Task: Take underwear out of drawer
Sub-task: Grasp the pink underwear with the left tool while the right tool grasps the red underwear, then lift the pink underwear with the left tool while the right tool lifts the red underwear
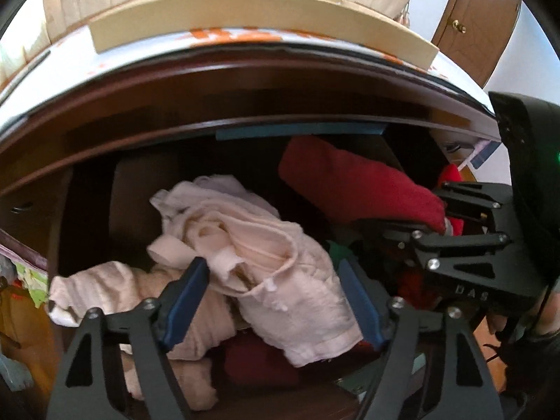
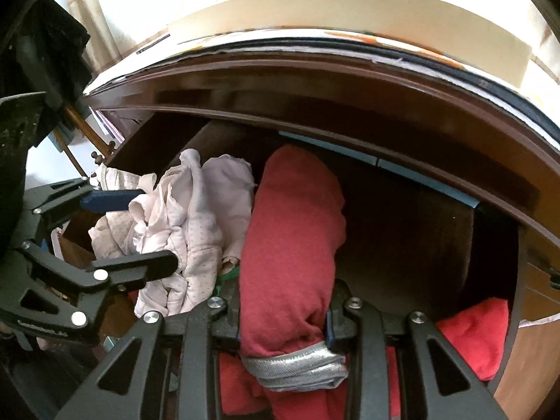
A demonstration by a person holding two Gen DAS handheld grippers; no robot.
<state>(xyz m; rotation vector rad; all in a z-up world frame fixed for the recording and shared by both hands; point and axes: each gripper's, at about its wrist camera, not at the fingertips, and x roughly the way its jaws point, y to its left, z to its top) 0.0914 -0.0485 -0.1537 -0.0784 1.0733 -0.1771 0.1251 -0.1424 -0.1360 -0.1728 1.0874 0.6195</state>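
Red underwear roll (image 2: 290, 245) lies in the open drawer (image 2: 402, 231), long axis running front to back, its grey waistband end toward the front. Right gripper (image 2: 283, 329) is clamped on that near end. Left of the roll, pale underwear pile (image 1: 245, 245) sits between the wide-open fingers of left gripper (image 1: 276, 301), not pinched.

Black tongs (image 1: 273, 301) — blue pads (image 1: 185, 302), silver screws, "DAS" lettering.
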